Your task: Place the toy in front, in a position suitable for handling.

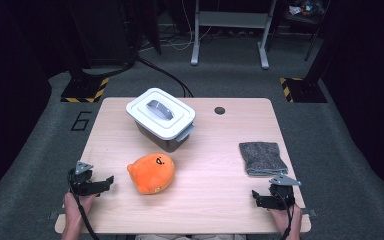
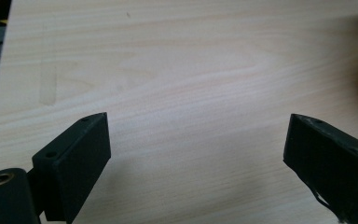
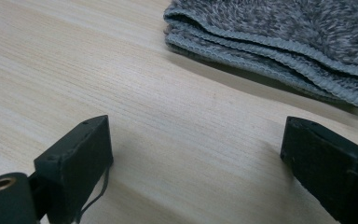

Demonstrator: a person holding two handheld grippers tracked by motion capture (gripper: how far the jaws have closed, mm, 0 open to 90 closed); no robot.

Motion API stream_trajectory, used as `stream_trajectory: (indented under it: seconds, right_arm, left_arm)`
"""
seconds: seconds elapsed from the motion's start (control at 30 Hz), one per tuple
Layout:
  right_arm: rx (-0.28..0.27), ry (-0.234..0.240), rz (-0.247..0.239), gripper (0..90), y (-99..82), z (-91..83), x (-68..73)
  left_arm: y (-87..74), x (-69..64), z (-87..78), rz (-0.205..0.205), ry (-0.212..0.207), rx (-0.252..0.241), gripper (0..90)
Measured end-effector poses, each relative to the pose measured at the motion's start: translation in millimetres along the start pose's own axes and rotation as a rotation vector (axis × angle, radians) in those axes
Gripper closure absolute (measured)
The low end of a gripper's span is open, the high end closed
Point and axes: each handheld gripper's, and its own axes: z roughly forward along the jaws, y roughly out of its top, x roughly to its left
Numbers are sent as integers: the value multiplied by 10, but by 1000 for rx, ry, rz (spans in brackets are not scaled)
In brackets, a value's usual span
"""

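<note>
Table (image 1: pixel 205 190) holds one lidded bin (image 1: pixel 161 119), one orange plush (image 1: pixel 151 172), one folded towel (image 1: pixel 262 158).

Towel (image 3: pixel 279 42) (likely folded) edge-cropped

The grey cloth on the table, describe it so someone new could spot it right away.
Start at the wooden table and go to its right side, just ahead of the right gripper. The grey cloth lies there folded flat, the one soft, fuzzy grey thing, unlike the round orange plush and the hard lidded bin.
</note>
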Motion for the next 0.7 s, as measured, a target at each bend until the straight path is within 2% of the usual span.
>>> stream_trajectory:
  seconds: [0.07,0.13,0.2,0.27,0.3,0.37,0.4,0.43,0.47,0.5,0.6,0.7]
  right_arm:
    - [0,0,-1,77,-1,0,-1]
    - [-1,0,-6,76,0,2,-6]
    - [1,0,-4,76,-1,1,-3]
    - [-1,-1,-5,75,0,3,-6]
    - [-1,-1,-5,75,0,3,-6]
    - [-2,-2,-3,75,1,4,-4]
    - [-1,-2,-3,74,2,5,-5]
    - [-2,-2,-3,74,2,5,-5]
    - [-2,-2,-2,74,1,5,-4]
    - [-2,-2,-2,74,1,5,-4]
    - [-3,-4,1,74,2,6,-3]
    - [-2,-5,2,74,2,6,-5]
  left_arm:
    - [44,-4,-67,-4,-28,-20,74]
    - [128,-71,-152,0,-51,-48,72]
    - [152,-109,-171,-5,-59,-55,71]
    - [201,-249,-204,-5,-87,-82,70]
    - [201,-249,-204,-5,-87,-82,70]
    - [224,-352,-224,2,-110,-80,70]
    - [238,-459,-242,-3,-124,-94,73]
    - [238,-459,-242,-3,-124,-94,78]
    - [248,-562,-251,-2,-132,-116,80]
    - [248,-562,-251,-2,-132,-116,81]
    - [288,-736,-274,-4,-161,-115,86]
    - [313,-816,-275,1,-173,-108,85]
